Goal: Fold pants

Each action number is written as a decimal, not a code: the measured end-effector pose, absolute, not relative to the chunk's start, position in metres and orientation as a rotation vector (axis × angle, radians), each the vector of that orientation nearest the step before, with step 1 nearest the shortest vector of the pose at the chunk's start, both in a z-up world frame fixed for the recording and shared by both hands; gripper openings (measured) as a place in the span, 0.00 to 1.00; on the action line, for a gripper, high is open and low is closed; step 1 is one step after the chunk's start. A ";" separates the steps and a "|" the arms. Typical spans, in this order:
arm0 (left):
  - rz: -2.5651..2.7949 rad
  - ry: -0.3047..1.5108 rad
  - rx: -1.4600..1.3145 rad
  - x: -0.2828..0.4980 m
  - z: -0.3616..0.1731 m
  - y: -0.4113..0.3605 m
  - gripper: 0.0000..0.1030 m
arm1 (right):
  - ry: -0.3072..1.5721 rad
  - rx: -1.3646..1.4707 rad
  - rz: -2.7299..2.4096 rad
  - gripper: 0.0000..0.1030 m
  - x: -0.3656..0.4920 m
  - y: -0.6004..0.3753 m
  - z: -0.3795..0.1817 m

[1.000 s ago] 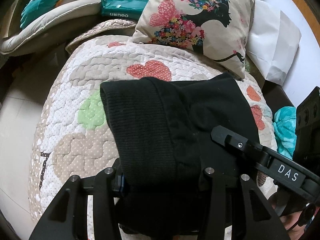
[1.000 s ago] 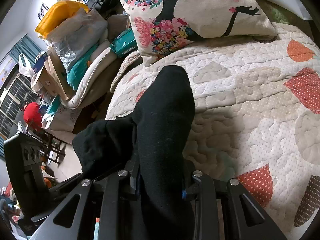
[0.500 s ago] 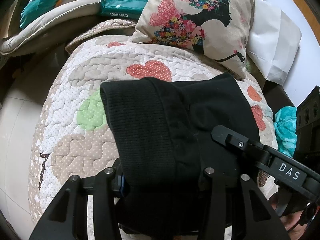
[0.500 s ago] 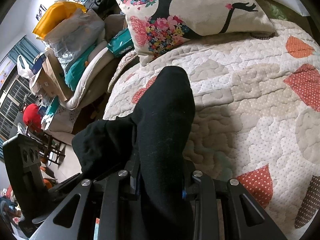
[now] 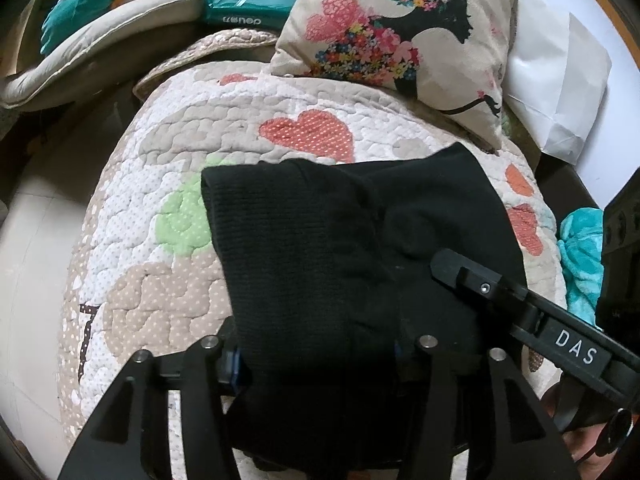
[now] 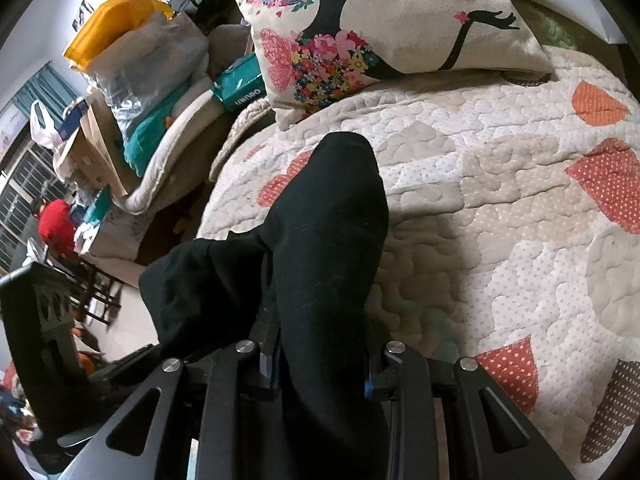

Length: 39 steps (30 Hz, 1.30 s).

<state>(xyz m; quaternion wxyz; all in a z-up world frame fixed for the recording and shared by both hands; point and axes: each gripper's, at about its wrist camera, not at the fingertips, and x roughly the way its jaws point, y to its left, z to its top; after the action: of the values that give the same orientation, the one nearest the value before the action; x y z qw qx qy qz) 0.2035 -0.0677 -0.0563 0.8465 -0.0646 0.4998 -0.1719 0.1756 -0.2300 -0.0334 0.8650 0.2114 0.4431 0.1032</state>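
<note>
1 blk pants (image 5: 320,264), 1 quilt (image 5: 160,280), 1 pillow (image 5: 400,32), 2 tongs (image 5: 316,356).

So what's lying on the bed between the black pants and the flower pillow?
Only bare quilt with a red heart patch; nothing sits between the pants and the pillow, in the left wrist view.

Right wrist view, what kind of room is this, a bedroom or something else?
Most likely a lived-in bedroom or family room at home. A heart-patterned quilt covers a bed or couch, a floral cushion sits on it, and bags and bedding are piled beside it. Black pants are being folded on the quilt.
</note>
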 end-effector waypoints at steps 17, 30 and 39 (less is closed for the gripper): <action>-0.394 1.215 -0.571 0.223 -0.074 0.003 0.71 | 0.881 0.727 0.049 0.66 0.146 -0.294 -0.032; -0.301 1.081 -0.418 0.145 -0.032 0.039 0.72 | 0.905 0.493 0.032 0.67 0.022 -0.257 0.012; -0.012 0.535 -0.008 -0.003 0.071 0.017 0.95 | 0.854 0.254 0.036 0.67 -0.039 -0.199 0.020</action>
<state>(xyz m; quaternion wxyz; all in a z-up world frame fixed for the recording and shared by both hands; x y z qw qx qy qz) -0.0035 0.0167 0.0706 0.9645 -0.0040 0.2641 -0.0061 -0.0392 -0.1990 0.0202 0.9022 0.1228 0.4132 0.0175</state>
